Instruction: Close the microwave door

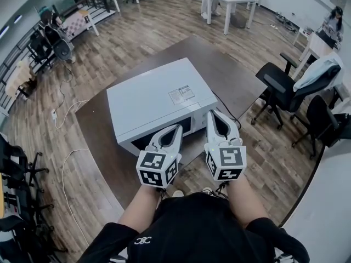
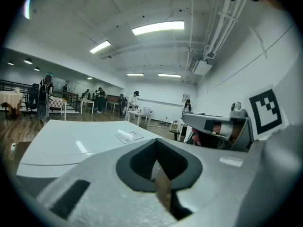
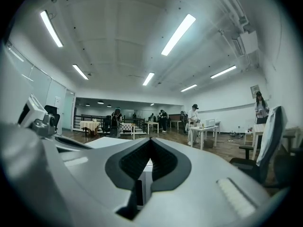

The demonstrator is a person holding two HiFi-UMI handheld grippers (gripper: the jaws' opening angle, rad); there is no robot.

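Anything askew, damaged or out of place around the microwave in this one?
Nothing stands out. The microwave sits flat on the brown table with no visible damage, and its door looks shut. The left tool and right tool are both shut and empty, over the microwave's front edge.

A dark brown tabletop point(image 1: 241, 81) stands on a wood floor point(image 1: 148, 32). To its right are black office chairs point(image 1: 277, 84), and a pale jacket point(image 1: 323, 70) is draped over one. A white table point(image 1: 227, 1) stands well beyond. A white cable point(image 1: 68, 111) trails across the floor on the left.
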